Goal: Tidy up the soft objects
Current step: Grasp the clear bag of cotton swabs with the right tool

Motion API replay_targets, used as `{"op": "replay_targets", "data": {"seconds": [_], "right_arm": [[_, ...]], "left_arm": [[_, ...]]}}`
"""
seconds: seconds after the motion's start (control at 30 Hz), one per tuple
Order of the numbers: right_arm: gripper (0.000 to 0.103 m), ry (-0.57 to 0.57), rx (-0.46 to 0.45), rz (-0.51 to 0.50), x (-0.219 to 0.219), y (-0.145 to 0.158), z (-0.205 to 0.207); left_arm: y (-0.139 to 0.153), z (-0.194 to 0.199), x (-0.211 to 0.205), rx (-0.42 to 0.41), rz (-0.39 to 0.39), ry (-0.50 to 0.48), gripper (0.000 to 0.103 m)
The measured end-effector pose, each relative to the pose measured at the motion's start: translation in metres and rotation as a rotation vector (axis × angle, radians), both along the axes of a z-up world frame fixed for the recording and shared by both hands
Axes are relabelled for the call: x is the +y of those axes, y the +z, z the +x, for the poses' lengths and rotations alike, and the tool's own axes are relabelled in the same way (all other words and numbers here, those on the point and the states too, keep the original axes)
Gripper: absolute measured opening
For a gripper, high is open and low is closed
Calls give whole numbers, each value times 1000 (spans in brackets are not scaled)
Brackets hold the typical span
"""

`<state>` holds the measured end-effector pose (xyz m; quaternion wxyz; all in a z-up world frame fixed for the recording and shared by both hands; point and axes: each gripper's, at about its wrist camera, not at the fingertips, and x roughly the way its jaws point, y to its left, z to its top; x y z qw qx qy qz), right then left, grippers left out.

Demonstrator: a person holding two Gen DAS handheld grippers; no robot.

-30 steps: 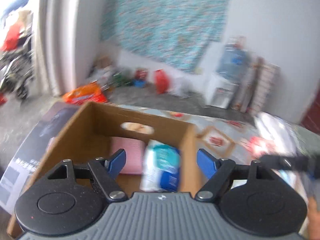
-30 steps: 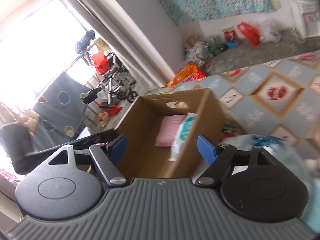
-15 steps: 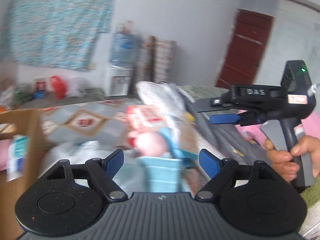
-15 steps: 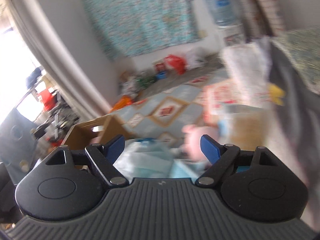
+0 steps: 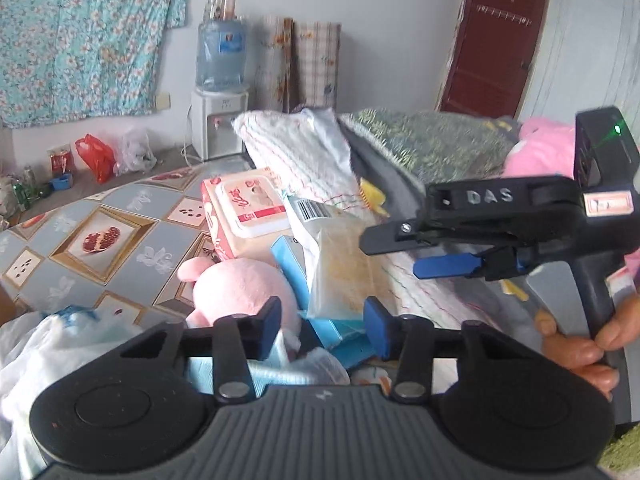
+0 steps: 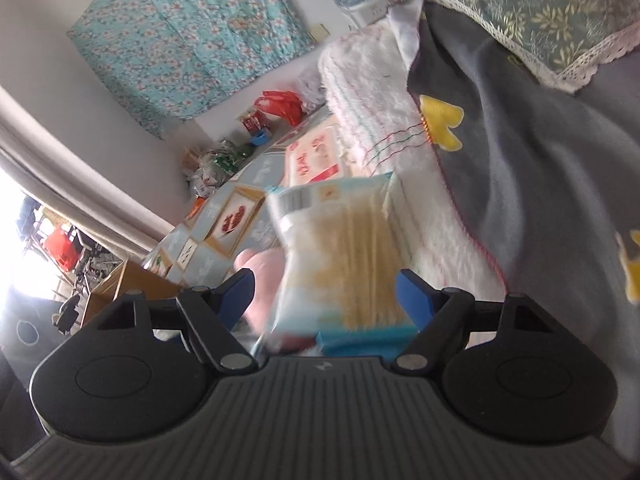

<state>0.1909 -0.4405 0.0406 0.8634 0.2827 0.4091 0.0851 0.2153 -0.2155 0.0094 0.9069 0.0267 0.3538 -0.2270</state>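
Crinkly clear plastic wraps the yellow-beige packet (image 6: pixel 344 256), which is framed between the blue pads of the right gripper (image 6: pixel 324 294) in the right wrist view; the pads are not seen to press on it, so the jaws are read as open, having just been narrowed a little. In the left wrist view the same packet (image 5: pixel 340 272) is seen propped in the pile on the bed, leaning on a light blue box (image 5: pixel 296 264), with the right gripper (image 5: pixel 400 248) held above it and just to its side by a hand (image 5: pixel 580 344).

The left gripper (image 5: pixel 324 320) is seen with its jaws partly drawn in, having just been closing; nothing is shown clamped between its pads, so it is taken as open. It is held over the pink plush toy (image 5: pixel 244 292) and the pale wrapped bundle (image 5: pixel 288 368) below.

For a clean pick, the packet is best taken across its middle, where the filling gives body, not at the loose film edge, which is likely to slip. The pads should be closed gently, since the contents are soft. The plush and box beside it should be left undisturbed.

Counted in the pile: one packet, one pink plush toy, one light blue box, one red-and-white wipes pack (image 5: pixel 248 212), one white bag (image 5: pixel 52 344) at the near left. A second pink plush (image 5: pixel 540 148) is seen farther back. One cardboard box (image 6: pixel 120 284), judged the destination, stands well apart.
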Motion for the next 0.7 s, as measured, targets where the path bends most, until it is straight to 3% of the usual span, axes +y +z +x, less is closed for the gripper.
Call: {"op": "replay_targets", "data": {"seconds": [0.17, 0.3, 0.5, 0.7], "right_arm": [[76, -23, 36, 29, -12, -21, 46], [77, -9, 60, 67, -16, -38, 71], [77, 22, 51, 102, -11, -45, 80], [75, 69, 34, 134, 4, -35, 70]], "left_arm": [[-12, 25, -20, 31, 30, 11, 43], [-19, 43, -30, 55, 61, 24, 31], [-25, 54, -27, 69, 2, 39, 11], [-11, 41, -14, 69, -46, 28, 7]]}}
